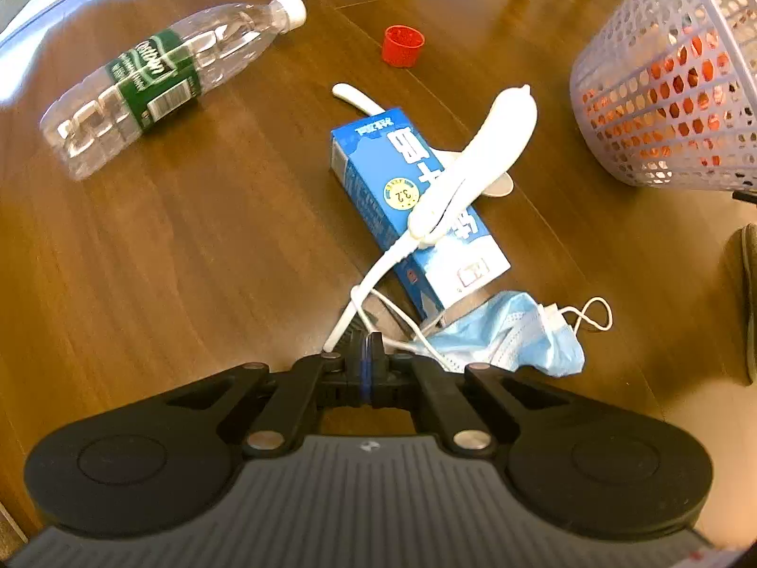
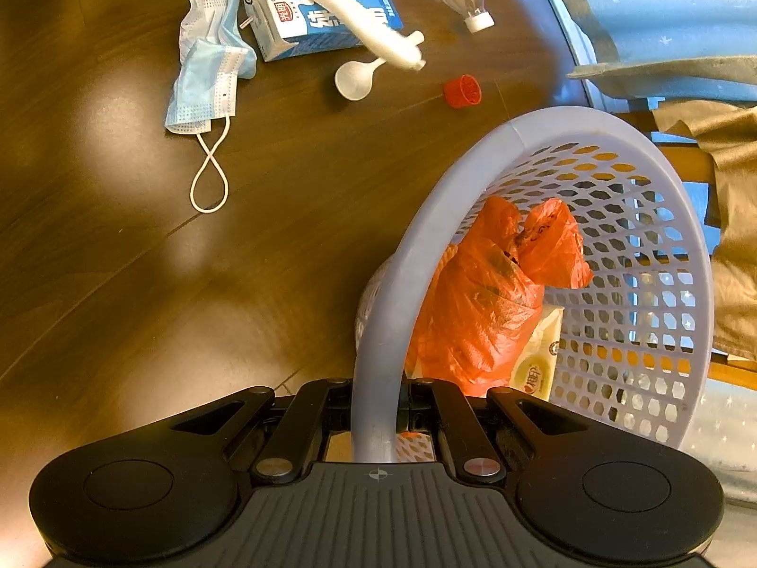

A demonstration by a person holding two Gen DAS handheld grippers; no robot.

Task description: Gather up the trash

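Observation:
My left gripper is shut on the thin cord of a white corded wand, which hangs tilted above a blue milk carton lying on the wooden table. A blue face mask lies crumpled by the carton's near end. My right gripper is shut on the rim of a lavender mesh basket, which is tipped toward the trash. Inside it sit an orange plastic bag and a tissue packet.
A clear plastic bottle with a green label lies at the left. A red cap and a white spoon lie beyond the carton. The basket stands at the right. A cloth-draped chair is past the table edge.

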